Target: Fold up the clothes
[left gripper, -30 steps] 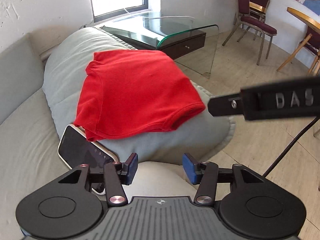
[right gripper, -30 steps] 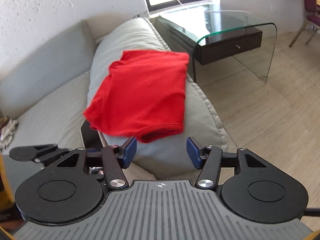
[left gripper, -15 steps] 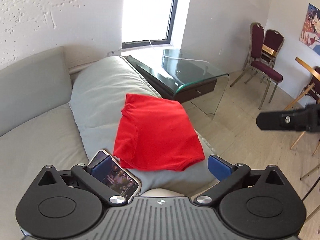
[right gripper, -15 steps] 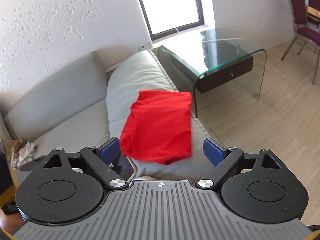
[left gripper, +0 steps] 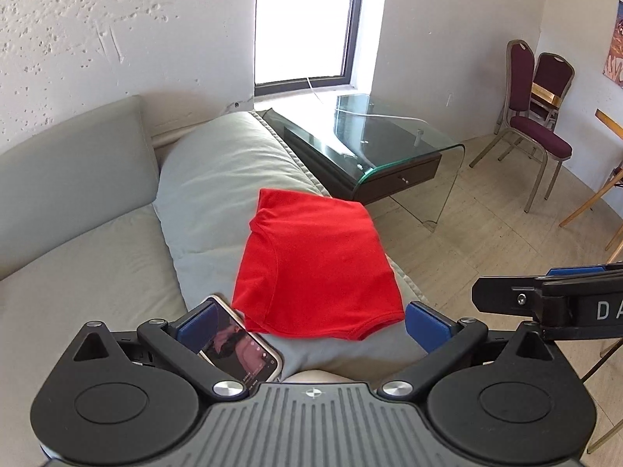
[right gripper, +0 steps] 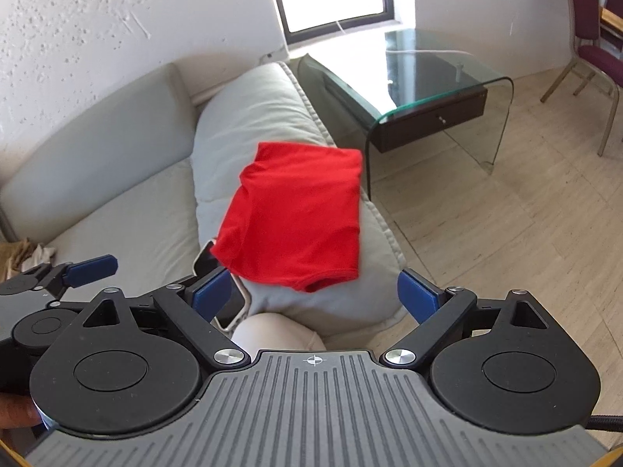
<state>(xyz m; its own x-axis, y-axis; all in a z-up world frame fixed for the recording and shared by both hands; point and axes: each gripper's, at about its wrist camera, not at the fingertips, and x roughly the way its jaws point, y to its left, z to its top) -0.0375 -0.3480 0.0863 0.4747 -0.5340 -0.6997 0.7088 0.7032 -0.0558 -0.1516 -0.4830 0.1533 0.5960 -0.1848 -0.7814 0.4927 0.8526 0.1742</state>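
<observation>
Both my grippers, left gripper (left gripper: 307,323) and right gripper (right gripper: 315,292), gape empty. Folded red t-shirt (left gripper: 317,262) at 12 on the cushion (left gripper: 218,179). Risk: cushion slopes, shirt slides; phone (left gripper: 243,344) at 10 gets snagged.

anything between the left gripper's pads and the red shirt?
Yes. In the left wrist view a smartphone lies between the left gripper and the red shirt, beside the shirt's near corner.
</observation>
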